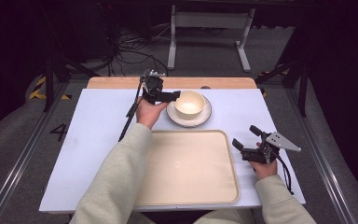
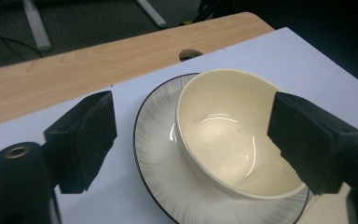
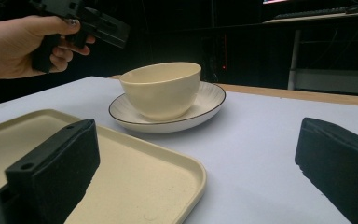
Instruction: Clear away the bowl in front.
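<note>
Clearly fragile, slick, stiff: cream glazed ceramic bowl point(image 2: 233, 135) at frame centre on ribbed dark-rimmed saucer point(image 2: 156, 154); left gripper point(image 2: 191, 140), jaws spread, straddles its rim, best hold.

Person wears pale beige-grey long sleeves point(image 1: 116, 182), loose knit look, cuffs ending at the wrists. Left gripper point(image 1: 173, 96) all black, boxy body, thin black cable point(image 1: 129, 114) trailing off it across the table. Its two jaws are blocky black foam-like pads point(image 2: 86, 140) with rough edges; round brass-coloured screw hole point(image 2: 17, 151) on the black mount. Right gripper point(image 1: 248, 137) black too, grey three-cornered plate point(image 1: 282, 141) on top with small holes, black cable looping by the sleeve
</note>
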The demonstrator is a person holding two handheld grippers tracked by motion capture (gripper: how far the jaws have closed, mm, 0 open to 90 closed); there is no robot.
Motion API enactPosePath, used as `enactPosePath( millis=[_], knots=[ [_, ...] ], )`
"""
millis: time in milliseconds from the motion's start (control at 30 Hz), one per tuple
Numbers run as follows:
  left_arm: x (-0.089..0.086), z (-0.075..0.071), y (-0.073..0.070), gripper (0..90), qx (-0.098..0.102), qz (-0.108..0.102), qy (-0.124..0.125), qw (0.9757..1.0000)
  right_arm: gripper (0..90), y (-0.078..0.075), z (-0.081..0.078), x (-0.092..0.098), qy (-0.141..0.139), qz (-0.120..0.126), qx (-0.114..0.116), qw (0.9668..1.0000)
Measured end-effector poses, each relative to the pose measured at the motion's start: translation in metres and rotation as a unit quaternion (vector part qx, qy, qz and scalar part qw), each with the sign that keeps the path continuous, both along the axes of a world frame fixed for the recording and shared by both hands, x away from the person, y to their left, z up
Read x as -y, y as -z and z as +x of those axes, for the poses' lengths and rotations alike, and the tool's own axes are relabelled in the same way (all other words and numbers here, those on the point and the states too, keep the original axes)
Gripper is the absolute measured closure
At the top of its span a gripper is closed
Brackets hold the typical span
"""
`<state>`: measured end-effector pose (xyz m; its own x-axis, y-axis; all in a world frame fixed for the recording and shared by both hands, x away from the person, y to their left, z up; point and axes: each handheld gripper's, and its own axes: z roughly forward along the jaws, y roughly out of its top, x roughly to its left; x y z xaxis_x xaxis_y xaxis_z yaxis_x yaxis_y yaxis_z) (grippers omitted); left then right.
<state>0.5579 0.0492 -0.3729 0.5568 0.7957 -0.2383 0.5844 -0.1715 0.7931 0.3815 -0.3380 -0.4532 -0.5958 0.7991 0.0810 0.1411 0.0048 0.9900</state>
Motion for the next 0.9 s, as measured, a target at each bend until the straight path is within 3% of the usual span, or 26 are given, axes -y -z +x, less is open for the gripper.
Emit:
enactPosePath(
  millis=[67,167,333,667,900],
  knots=[
    [0.0,0.004,0.005,21.3,-0.025,-0.011,-0.014,0.9995,0.2,0.0,0.0,0.0,-0.002,0.001,0.0,1.0],
    [0.0,0.009,0.011,25.2,-0.046,-0.017,-0.027,0.9984,0.2,0.0,0.0,0.0,-0.002,0.003,0.0,1.0],
    [0.004,0.012,0.019,30.7,-0.055,0.001,-0.032,0.998,0.2,0.0,0.0,0.001,-0.001,0.011,0.001,0.9999],
    [0.014,0.013,0.027,38.1,-0.073,0.001,-0.02,0.9971,0.2,0.0,-0.001,0.002,0.003,0.021,0.001,0.9998],
    [0.025,0.016,0.03,43.1,-0.094,0.024,-0.019,0.9951,0.3,0.001,0.0,0.002,0.004,0.019,0.001,0.9998]
  ],
)
